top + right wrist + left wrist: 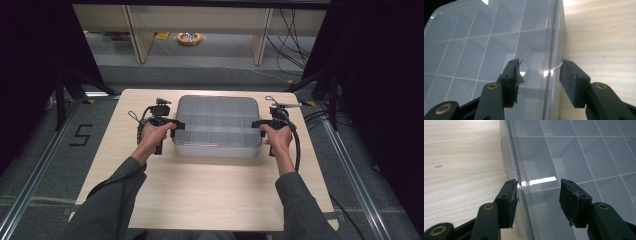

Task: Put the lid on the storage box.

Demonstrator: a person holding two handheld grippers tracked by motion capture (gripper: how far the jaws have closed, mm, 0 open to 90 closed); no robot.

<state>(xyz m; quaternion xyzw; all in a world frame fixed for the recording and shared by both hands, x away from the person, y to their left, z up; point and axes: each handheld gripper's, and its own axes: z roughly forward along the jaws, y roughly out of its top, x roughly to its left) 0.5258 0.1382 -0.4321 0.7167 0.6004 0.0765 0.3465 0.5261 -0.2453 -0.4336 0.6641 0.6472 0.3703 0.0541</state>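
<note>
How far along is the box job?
Done: both grippers are at the clear box, left gripper at its left edge, right gripper at its right edge. In hand: each straddles the lid's edge, jaws apart, not clamped. Left: the box sits flat on the table, lid on.

Your light wooden table (210, 195) carries one clear plastic organiser box (217, 125).

The tabletop is pale wood grain with rounded corners, and it stands on a grey floor (50, 165). The box lies flat on the far half of the table, centred between the left and right edges, with its long side facing you. Its lid is shut, and a grid of dividers shows through. The near half of the table in front of you is bare wood.
</note>
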